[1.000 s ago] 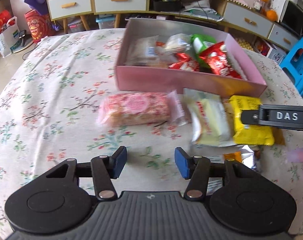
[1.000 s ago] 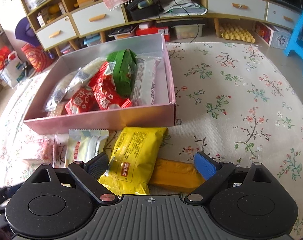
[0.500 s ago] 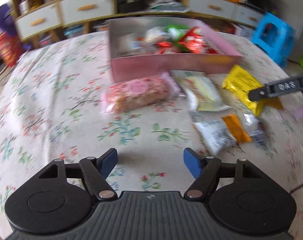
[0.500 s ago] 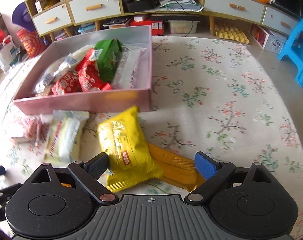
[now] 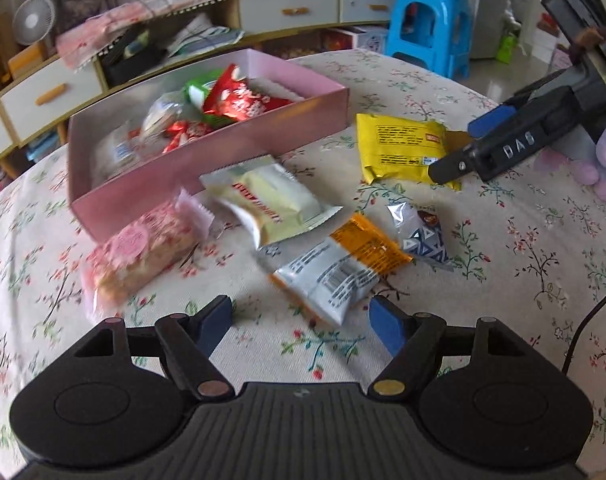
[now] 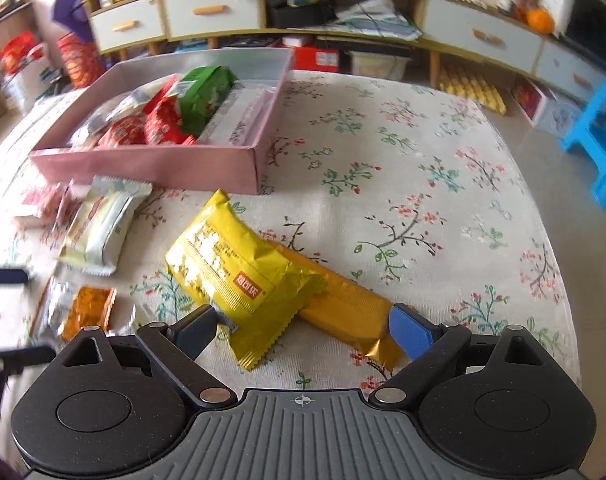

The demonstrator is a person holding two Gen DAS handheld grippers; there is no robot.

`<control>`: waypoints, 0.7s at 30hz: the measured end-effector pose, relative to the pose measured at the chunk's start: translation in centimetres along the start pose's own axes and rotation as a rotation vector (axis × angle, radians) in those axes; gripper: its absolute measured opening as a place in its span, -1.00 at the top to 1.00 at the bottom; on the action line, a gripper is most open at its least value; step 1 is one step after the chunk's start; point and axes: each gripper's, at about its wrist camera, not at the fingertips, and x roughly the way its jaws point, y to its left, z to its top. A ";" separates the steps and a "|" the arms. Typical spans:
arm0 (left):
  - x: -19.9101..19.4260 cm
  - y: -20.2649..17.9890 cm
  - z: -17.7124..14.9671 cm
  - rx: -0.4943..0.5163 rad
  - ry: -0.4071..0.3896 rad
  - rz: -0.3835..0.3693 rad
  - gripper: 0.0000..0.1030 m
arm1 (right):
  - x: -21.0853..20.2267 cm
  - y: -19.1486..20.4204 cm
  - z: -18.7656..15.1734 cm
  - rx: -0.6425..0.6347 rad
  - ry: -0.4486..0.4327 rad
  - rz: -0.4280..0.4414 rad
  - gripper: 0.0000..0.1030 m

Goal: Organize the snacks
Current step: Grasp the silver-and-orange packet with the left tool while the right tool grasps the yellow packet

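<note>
A pink box [image 5: 207,148] with several snack packets in it stands on the flowered tablecloth. Loose in front of it lie a pink packet [image 5: 143,248], a cream packet [image 5: 271,196], a white-and-orange packet [image 5: 335,272] and a silver patterned packet [image 5: 419,232]. My left gripper [image 5: 301,320] is open just short of the white-and-orange packet, touching nothing. My right gripper [image 6: 303,330] is open low over the table. Its fingers straddle a yellow packet [image 6: 231,268] lying across an orange bar [image 6: 343,304]. In the left wrist view the right gripper [image 5: 469,144] sits at the yellow packet's [image 5: 399,148] near end.
A person's fingers [image 5: 599,172] hold the right gripper. A black cable [image 5: 591,320] trails over the table's right side. Beyond the round table edge stand a blue stool [image 5: 427,28] and a low cabinet [image 6: 207,16] with drawers. Bare cloth lies right of the box [image 6: 403,160].
My left gripper's jaws have widened, and it rolled and swung right, from facing the pink packet to facing the white-and-orange one. My right gripper shifted slightly, still straddling the yellow packet and orange bar.
</note>
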 end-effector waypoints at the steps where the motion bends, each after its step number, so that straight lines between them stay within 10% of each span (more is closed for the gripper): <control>1: 0.2 -0.1 0.1 0.008 -0.001 -0.004 -0.41 | 0.0 0.1 -0.2 -0.026 -0.005 -0.001 -0.84; 18: 1.2 -2.8 1.8 0.045 -0.021 0.022 0.09 | 0.7 1.6 0.2 -0.126 -0.150 0.023 -0.78; 21: 0.6 -3.2 1.3 0.059 -0.025 0.066 0.28 | 0.9 1.8 0.2 -0.133 -0.147 0.025 -0.50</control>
